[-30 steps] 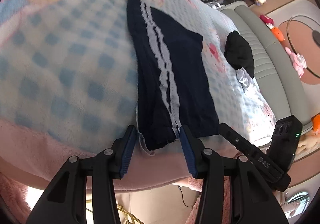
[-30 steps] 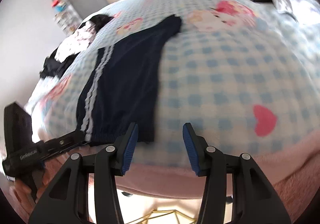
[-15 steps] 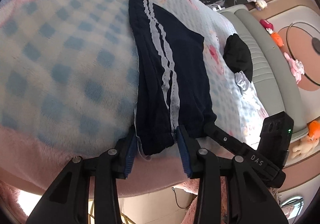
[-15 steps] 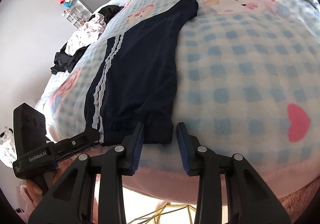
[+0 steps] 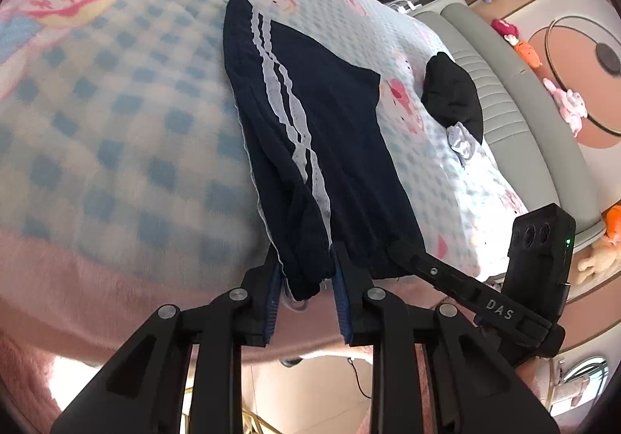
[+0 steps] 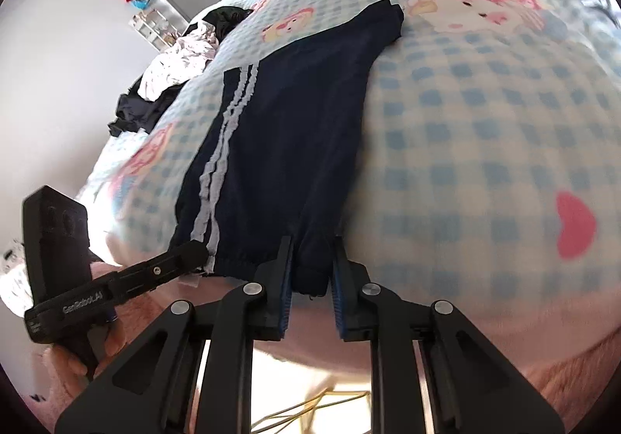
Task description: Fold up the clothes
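Left wrist: both tongs (image 5: 304, 280) (image 6: 310, 273) now prob. tighter on shorts (image 5: 310, 131) hem.

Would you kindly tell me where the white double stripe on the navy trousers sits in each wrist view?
Left wrist view: the white double stripe runs down the centre, ending at the left tool.
Right wrist view: the stripe lies left of centre, left of the right tool.
Shared landmark: the navy trousers, waistband in both tools.

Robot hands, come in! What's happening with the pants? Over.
Left gripper shut on navy track pants, striped corner. Right gripper shut on the other corner. Pants flat on checkered blanket. Nothing in the way.
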A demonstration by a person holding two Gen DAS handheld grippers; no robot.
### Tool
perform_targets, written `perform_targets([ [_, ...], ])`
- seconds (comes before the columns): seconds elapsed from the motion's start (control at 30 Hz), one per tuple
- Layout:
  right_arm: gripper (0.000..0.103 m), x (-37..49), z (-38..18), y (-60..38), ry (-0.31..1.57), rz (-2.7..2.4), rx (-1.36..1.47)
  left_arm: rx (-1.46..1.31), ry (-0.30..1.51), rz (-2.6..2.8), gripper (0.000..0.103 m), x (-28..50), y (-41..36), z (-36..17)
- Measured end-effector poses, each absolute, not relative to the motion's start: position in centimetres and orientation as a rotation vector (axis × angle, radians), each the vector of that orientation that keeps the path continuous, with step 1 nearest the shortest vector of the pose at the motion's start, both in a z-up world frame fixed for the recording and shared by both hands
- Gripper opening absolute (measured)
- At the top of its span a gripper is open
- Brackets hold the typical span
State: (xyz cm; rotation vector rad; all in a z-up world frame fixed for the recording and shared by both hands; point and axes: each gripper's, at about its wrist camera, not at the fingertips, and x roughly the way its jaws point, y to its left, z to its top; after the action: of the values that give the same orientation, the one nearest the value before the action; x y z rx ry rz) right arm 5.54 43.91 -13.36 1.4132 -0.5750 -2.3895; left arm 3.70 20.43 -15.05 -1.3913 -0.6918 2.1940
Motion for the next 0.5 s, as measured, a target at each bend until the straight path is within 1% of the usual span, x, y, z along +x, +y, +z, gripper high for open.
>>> perform_targets([
  [0.07,0.017,6.2,-13.1,44.3,-0.614,-2.365,1.405,-1.399,-0.685,2.192,0.025,4.5,20.3,-14.7],
  [0.23,0.017,7.8,-13.2,44.2,-0.608,-2.356,1.420,-1.398,-0.641,2.182,0.025,6.0,20.4,-14.0],
  [0.5,0.017,9.8,-12.8,45.1,-0.632,-2.355,1.413,-1.405,-0.632,2.127,0.025,7.3,20.4,-13.7],
])
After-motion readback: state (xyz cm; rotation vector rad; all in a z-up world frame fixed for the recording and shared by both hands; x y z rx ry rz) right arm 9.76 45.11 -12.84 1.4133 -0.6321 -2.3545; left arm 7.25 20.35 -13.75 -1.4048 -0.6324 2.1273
